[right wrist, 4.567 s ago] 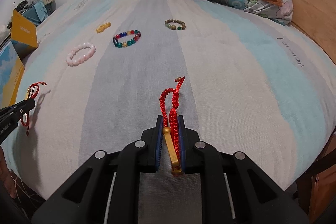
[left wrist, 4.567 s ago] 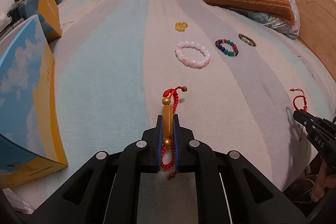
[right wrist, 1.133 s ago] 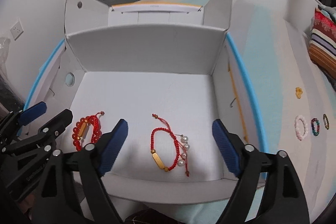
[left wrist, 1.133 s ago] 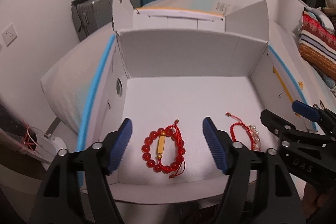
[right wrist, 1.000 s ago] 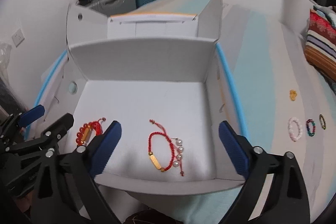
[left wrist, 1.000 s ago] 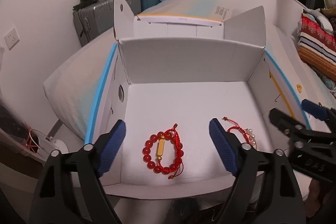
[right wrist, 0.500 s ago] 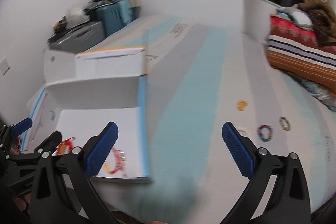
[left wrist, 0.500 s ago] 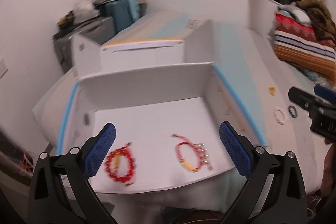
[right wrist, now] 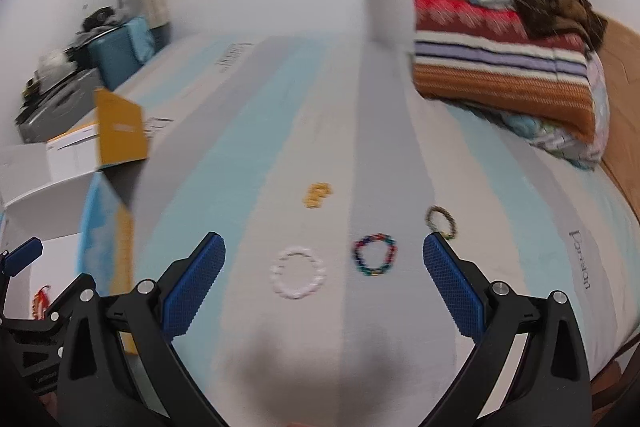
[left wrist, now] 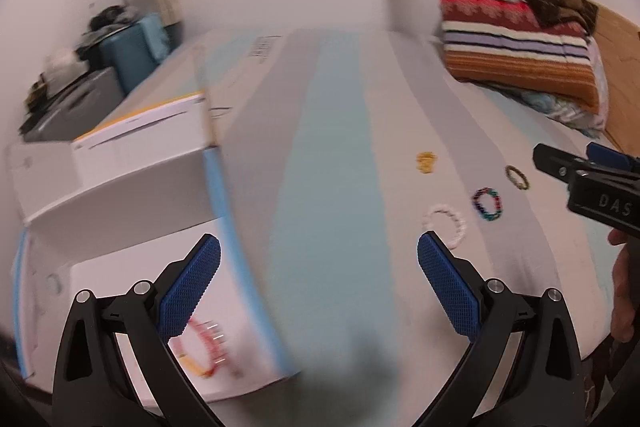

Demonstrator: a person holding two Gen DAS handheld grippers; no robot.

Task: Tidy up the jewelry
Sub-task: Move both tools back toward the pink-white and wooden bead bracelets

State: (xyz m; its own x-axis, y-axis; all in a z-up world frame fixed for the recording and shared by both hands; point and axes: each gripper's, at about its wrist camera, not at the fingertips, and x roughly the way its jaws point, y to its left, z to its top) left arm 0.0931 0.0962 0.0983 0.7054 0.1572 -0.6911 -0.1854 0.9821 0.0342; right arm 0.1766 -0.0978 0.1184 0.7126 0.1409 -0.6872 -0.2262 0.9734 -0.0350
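1. The striped bed (right wrist: 280, 147) carries four loose bracelets: white (right wrist: 298, 273), multicolour (right wrist: 375, 254), brown (right wrist: 440, 221), yellow (right wrist: 317, 195); the box (left wrist: 120, 163) sits left.
2. Both the left gripper (left wrist: 319, 289) and right gripper (right wrist: 324, 287) gape wide, empty.
3. Risk: the white and multicolour bracelets lie close, so a careless pinch may snag both or bunch the sheet.

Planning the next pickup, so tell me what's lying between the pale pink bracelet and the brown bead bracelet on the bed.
The multicolored bead bracelet lies between the pale pink bracelet and the brown bead bracelet, seen clearest in the right wrist view.

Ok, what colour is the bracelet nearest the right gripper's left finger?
White bracelet; clearest in the right wrist view.
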